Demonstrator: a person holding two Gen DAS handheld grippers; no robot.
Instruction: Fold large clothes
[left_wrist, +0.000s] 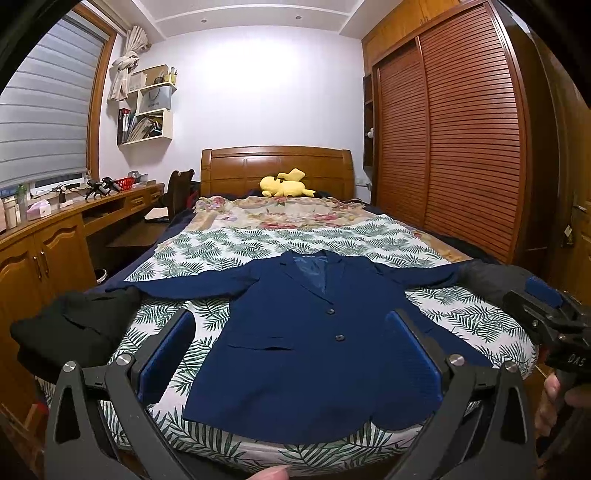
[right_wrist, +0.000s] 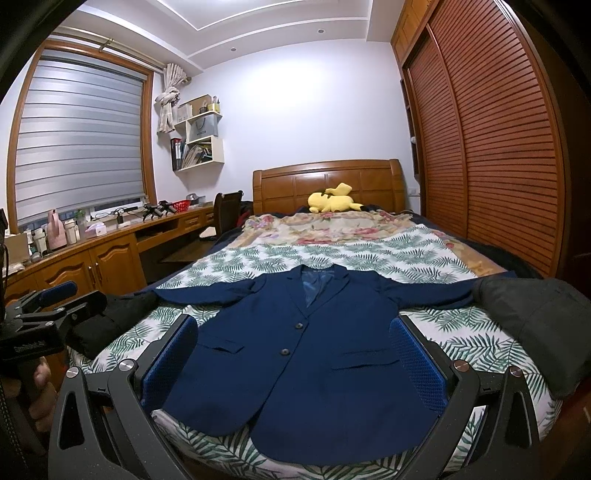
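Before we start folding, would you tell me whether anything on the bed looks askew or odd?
Nothing stands out: the navy blazer lies flat, face up, buttoned, sleeves spread. Dark garments sit at the left and right bed edges.

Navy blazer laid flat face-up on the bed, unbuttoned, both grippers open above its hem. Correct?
Not quite: the navy blazer is buttoned, both front buttons closed, as the right wrist view shows. The rest holds: it lies flat, face-up on the bed, with the left gripper and right gripper open above its hem.
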